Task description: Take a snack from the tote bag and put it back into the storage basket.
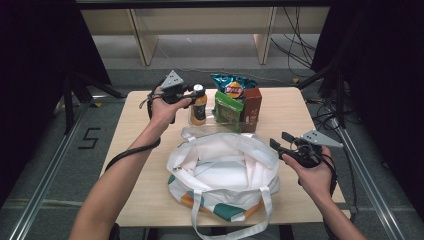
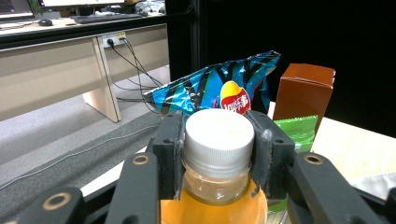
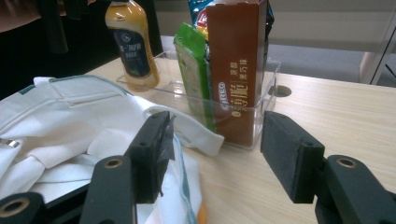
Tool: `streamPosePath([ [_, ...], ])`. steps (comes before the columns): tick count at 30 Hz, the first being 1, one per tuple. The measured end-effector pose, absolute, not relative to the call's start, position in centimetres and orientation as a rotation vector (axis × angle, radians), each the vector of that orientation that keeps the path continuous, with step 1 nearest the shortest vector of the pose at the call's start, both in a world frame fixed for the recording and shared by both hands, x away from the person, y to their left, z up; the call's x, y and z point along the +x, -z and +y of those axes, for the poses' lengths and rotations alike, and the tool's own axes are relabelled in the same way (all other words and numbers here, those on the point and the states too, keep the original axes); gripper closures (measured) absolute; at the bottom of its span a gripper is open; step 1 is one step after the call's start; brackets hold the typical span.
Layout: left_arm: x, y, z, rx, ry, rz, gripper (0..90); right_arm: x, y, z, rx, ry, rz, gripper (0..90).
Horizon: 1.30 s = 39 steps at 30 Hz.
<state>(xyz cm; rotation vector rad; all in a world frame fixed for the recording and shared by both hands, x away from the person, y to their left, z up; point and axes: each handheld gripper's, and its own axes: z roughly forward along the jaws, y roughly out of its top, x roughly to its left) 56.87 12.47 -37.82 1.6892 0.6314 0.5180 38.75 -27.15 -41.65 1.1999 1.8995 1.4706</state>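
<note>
**While the first item is being gripped: packing at its opening stage**

While the juice bottle [image 2: 219, 158] is standing upright at the left end of the clear tray [image 3: 261, 100], the left gripper [image 1: 192, 92] is clamping it just under its white cap [image 2: 219, 133], with both pads pressing the neck from either side. Judging from the high view, the bottle's base is still sitting in the tray, so the lift is not yet being made. Beside it in the tray, the green packet [image 3: 196, 70], the brown box [image 3: 236, 65] and the blue chip bag [image 2: 217, 88] are waiting untouched. Nearer the person, the white tote bag [image 1: 222, 172] is lying on the table [image 1: 295, 107] with its mouth gaping and apparently nothing inside, though its folds are hiding part of the interior. At the bag's right edge, the right gripper [image 1: 279, 141] is hovering with jaws parted and holding nothing, its near pad lying just beside the fabric rim. Work appears barely begun: one item is being seized, and all four are remaining outside the bag.
</note>
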Motion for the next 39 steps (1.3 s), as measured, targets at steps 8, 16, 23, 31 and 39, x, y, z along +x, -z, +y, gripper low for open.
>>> streamPosePath([
  [8,56.9,38.2,12.5,1.697,-0.508,0.63,58.5,38.9,41.7,-27.3,1.175,-1.463,1.898,43.7],
  [16,57.0,38.6,12.7,1.707,-0.505,0.628,58.5,38.8,41.6,-27.2,1.188,-1.467,1.901,43.7],
  [23,57.0,38.8,12.7,1.712,-0.501,0.628,58.5,38.8,41.7,-27.1,1.19,-1.481,1.901,43.7],
  [31,57.1,39.2,12.9,1.719,-0.497,0.626,58.5,38.9,41.8,-27.2,1.178,-1.469,1.901,43.6],
  [39,57.2,39.5,12.9,1.726,-0.493,0.629,58.5,38.9,41.8,-27.2,1.175,-1.473,1.901,43.7],
])
